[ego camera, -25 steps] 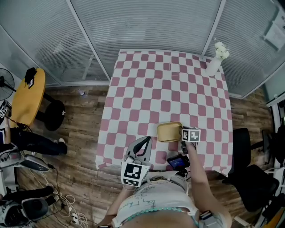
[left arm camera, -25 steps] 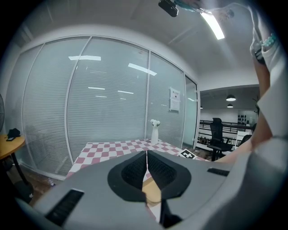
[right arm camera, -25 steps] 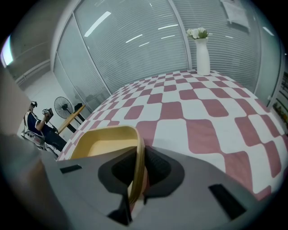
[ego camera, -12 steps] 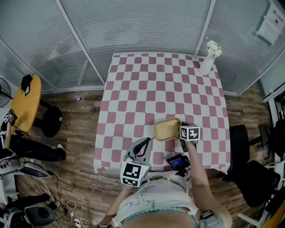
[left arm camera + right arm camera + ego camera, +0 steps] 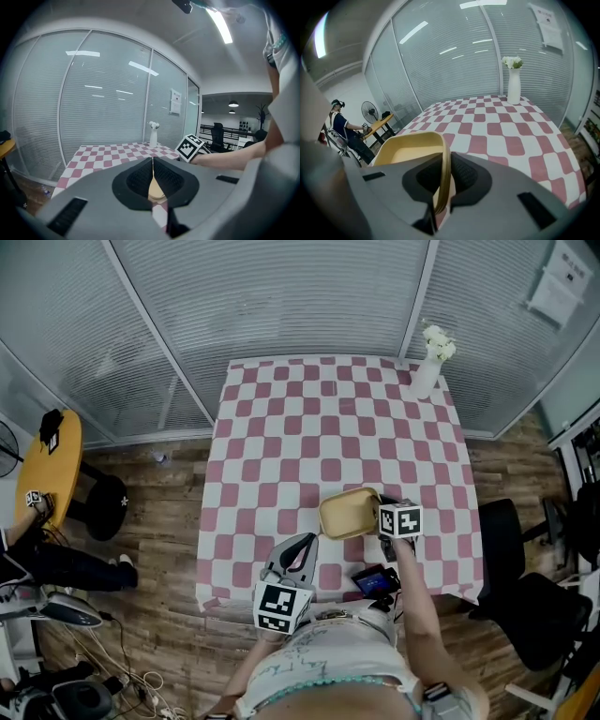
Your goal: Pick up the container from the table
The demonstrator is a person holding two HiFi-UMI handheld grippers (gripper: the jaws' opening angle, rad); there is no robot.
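The right gripper (image 5: 381,520) pinched the right-hand rim of the shallow yellow plastic container with rounded corners (image 5: 348,514), which sat open side up over the near right part of the table with the pink-and-white checked cloth (image 5: 319,427). Its long axis ran roughly left to right in the head view, away from the jaws. The left gripper (image 5: 302,542) hung at the table's near edge, jaws pressed together on nothing.

- The container (image 5: 349,514): right rim hidden under the right gripper (image 5: 382,521).
- A dark device (image 5: 374,579) just beside the container, toward the person: too small to identify.
- A wall sheet (image 5: 551,289) far beyond the container: print unreadable.
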